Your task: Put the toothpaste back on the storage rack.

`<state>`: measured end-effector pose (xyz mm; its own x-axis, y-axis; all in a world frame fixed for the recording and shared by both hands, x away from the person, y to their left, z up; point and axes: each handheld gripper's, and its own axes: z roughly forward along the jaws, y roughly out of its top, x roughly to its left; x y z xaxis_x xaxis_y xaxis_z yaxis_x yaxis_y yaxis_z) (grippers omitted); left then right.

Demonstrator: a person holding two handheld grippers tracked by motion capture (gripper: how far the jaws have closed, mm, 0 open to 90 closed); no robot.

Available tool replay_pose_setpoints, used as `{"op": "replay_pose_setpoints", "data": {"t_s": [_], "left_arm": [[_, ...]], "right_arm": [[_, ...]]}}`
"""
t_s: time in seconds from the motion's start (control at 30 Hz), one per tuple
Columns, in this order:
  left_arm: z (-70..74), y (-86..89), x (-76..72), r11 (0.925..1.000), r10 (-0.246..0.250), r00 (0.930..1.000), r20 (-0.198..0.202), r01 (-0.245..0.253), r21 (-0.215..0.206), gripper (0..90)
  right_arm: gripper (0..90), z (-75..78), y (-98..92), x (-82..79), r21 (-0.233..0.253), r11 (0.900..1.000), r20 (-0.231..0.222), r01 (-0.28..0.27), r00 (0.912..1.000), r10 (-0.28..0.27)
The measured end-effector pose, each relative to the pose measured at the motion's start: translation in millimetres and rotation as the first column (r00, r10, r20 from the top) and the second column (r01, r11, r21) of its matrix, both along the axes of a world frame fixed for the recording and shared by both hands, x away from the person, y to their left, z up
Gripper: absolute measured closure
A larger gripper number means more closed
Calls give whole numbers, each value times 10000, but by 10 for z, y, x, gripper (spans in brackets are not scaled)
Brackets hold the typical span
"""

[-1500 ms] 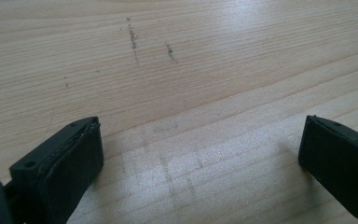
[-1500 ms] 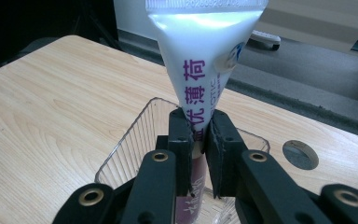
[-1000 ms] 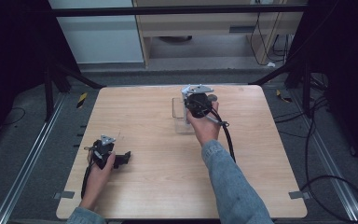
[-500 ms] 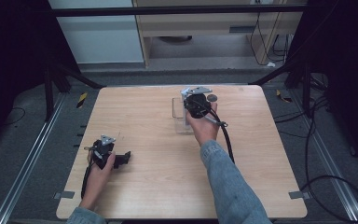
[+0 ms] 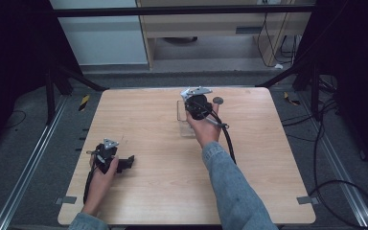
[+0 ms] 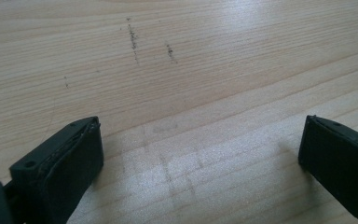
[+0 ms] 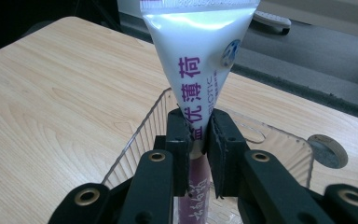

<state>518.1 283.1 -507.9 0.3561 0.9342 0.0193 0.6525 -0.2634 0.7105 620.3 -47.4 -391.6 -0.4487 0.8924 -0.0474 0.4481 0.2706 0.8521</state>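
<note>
Clamped tight on a white toothpaste tube (image 7: pixel 199 65), the right gripper (image 7: pixel 200 140) holds it upright, cap end down, inside the clear ribbed container (image 7: pixel 279 140) at the far side of the table (image 5: pixel 143 124). That tube looks light and soft, so the jaws pinch it low, near the stiffer neck; higher up it would buckle. Well nearer than the container, the left gripper (image 6: pixel 200 158) rests wide apart, holding nothing.
</note>
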Motion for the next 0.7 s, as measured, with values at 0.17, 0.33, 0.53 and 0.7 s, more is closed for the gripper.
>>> {"op": "replay_pose_setpoints", "data": {"t_s": [0.17,0.33,0.53,0.7], "left_arm": [[0,0,0,10000,-1,10000,-1,1,4,0],[0,0,0,10000,0,10000,0,0,3,0],[0,0,0,10000,1,10000,-1,-1,1,0],[-1,-2,0,10000,13,10000,12,-13,-25,0]], "right_arm": [[786,3,70,51,-167,9998,-47,-97,9999,96],[785,0,127,129,-237,9997,-189,-104,9998,100],[790,-26,176,173,-195,9997,-295,-148,9995,143],[797,-13,188,176,-269,9995,-234,-170,9996,164]]}}
